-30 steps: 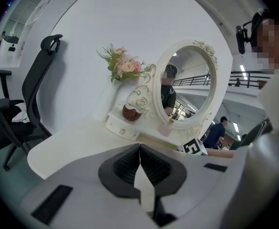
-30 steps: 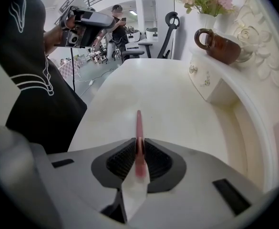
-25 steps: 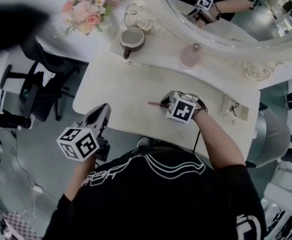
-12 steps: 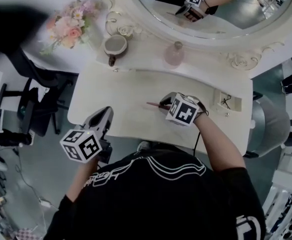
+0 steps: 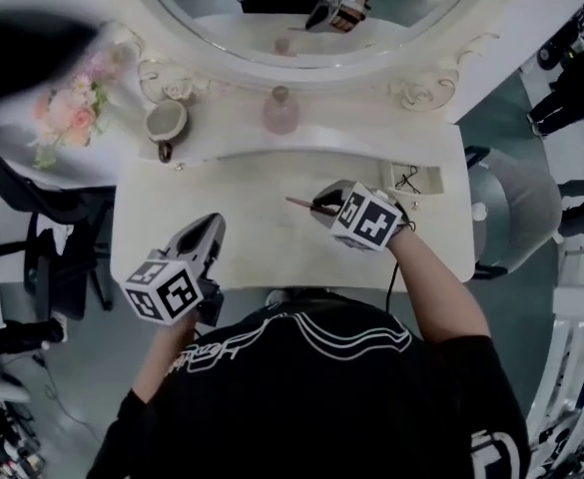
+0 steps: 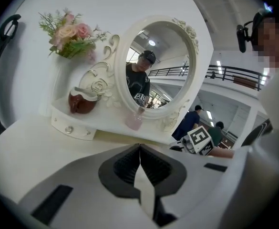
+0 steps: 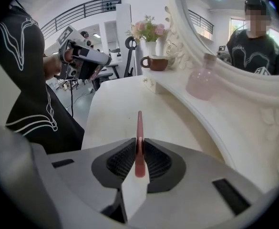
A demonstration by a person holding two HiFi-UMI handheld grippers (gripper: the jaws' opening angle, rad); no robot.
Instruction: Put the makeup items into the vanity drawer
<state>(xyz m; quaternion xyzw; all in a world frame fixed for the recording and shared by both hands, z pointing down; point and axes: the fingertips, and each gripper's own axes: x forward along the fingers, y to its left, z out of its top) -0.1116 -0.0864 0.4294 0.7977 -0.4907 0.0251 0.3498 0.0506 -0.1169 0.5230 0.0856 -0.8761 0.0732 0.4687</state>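
pale vanity top (image 5: 252, 183) with grey floor (image 5: 77, 362) all round it. flowers (image 5: 67, 118) and a brown cup (image 5: 165, 123) sit back left on the shelf, the left gripper (image 5: 208, 230) is pinched closed on nothing over the front edge, and a pink bottle (image 5: 280, 113) stands under the mirror (image 5: 272, 28). the right gripper (image 5: 319, 208) is clamped on a thin pink pencil (image 5: 299, 205), held above the top, right of middle.

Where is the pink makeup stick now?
In the head view the pink makeup stick is over the middle of the vanity top, clamped in the right gripper.
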